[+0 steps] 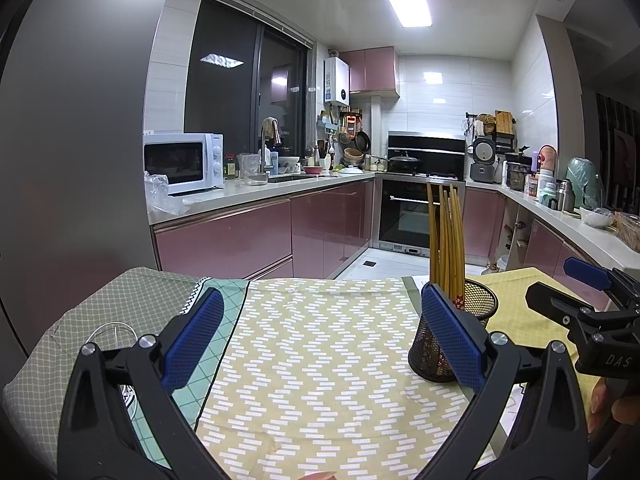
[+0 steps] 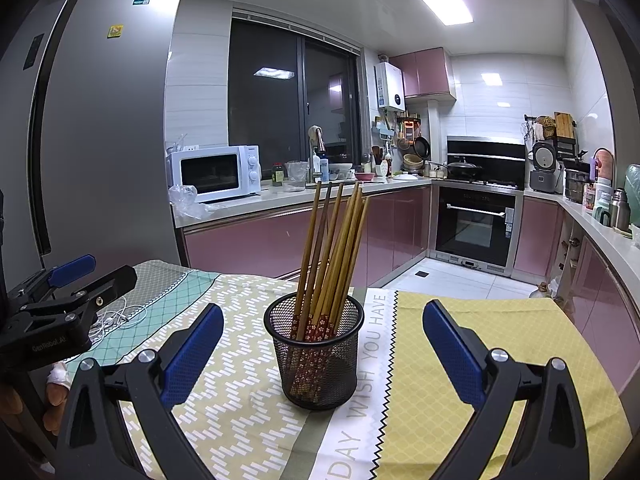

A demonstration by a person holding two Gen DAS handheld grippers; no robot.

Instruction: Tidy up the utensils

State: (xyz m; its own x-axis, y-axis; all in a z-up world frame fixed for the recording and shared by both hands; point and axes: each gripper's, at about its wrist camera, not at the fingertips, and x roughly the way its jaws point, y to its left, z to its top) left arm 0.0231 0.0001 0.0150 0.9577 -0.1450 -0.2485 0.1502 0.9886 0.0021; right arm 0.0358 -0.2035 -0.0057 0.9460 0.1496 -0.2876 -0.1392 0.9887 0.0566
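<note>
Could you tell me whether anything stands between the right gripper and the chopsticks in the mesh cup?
Nothing visible does. The right gripper is open, and the mesh cup of chopsticks stands directly ahead between its jaws, with only bare tablecloth around it.

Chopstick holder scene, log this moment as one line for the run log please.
left gripper open, empty | right gripper open, empty | chopsticks upright in mesh holder | holder on tablecloth

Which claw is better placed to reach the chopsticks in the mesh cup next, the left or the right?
Probably the right. The right claw is open with the mesh cup and chopsticks centred between its fingers. The left claw, also open, faces bare tablecloth, with the cup off to its right.
</note>
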